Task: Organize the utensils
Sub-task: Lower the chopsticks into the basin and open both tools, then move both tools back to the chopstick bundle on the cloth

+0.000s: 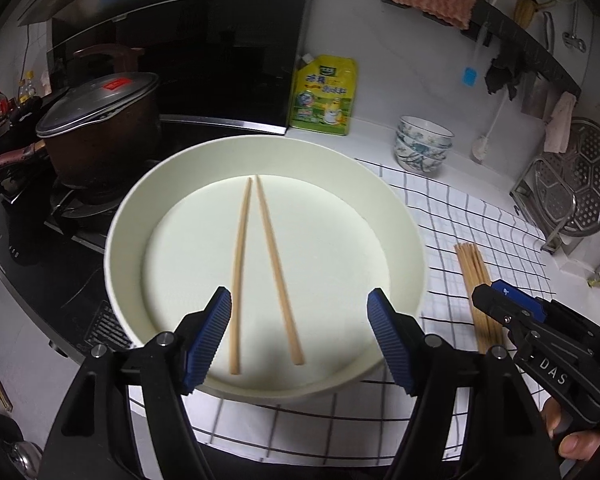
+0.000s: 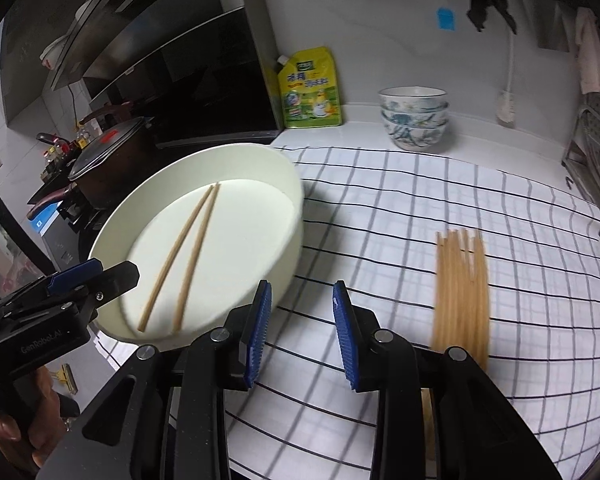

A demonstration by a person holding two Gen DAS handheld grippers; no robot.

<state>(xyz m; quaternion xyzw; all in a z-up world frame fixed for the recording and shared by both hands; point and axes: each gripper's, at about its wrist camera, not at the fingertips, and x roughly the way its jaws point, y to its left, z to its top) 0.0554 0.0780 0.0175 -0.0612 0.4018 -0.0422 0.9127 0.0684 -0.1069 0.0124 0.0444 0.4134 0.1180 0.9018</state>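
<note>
On the tabletop, over a white cloth with a dark grid, sits a round white basin with 2 wooden chopsticks lying flat on its floor, their far tips close together and their near ends spread apart. Just right of the basin, a bundle of chopsticks lies on the cloth, well apart from the pair.

Over the near rim of the basin hangs the left claw, its blue pads wide apart with nothing pressed between them; the 2 chopsticks' near ends lie below the gap, untouched. Between basin and bundle, the right claw hangs over bare cloth, pads part-way apart and empty.

Behind the cloth stand 2 stacked patterned bowls and a yellow refill pouch against the wall. Left of the basin, a lidded dark pot rests on the stove. A metal steamer rack leans at the far right.
</note>
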